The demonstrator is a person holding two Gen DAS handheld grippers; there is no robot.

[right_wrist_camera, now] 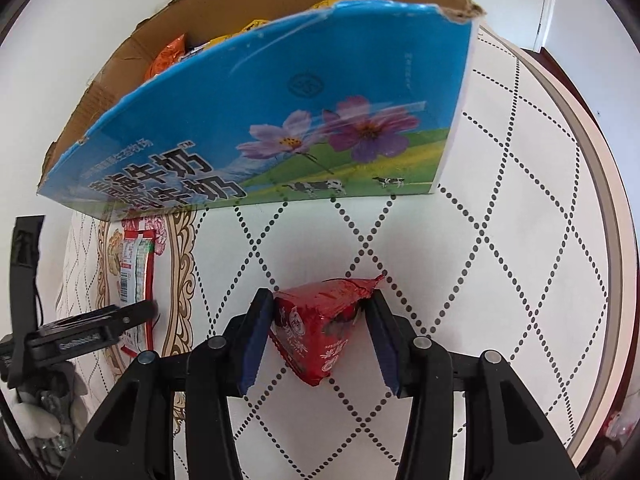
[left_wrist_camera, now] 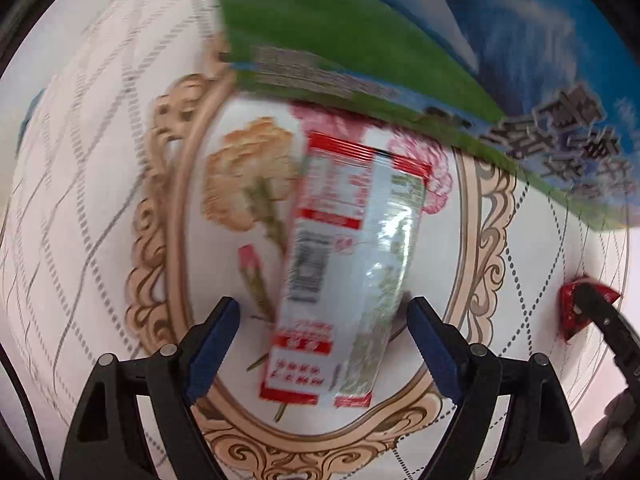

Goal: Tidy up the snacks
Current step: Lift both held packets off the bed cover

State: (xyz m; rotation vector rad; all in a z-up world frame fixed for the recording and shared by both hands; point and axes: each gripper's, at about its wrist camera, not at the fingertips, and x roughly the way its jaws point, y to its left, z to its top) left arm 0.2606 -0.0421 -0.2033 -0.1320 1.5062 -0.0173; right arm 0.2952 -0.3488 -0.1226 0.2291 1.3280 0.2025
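The task's things are the loose snack packets and the box meant to take them. In the right wrist view, the red snack packet [right_wrist_camera: 320, 332] sits low in the centre of the frame, standing on the tabletop [right_wrist_camera: 500, 240] between the fingers of my right gripper [right_wrist_camera: 318, 338]. The left pad lies against the packet's side and the right pad at its torn top corner, but I judge the hold loose: the packet rests on the cloth, and I cannot tell whether the pads press it. I read this as a grasp being set or let go, not a firm carry.

In the left wrist view, the white-and-red sachet [left_wrist_camera: 344, 268] lies flat in the centre, on the flower medallion printed on the cloth. My left gripper [left_wrist_camera: 324, 344] hangs over its lower half with the fingers spread wide, one on each side, clear of the wrapper. That straddle suits closing across the sachet's narrow width.

The cardboard box [right_wrist_camera: 260, 120], blue with flowers and cows, fills the upper half of the right view. It is open at the top and already holds orange and yellow packets, so I take it as the destination. Both loose packets lie just in front of it.
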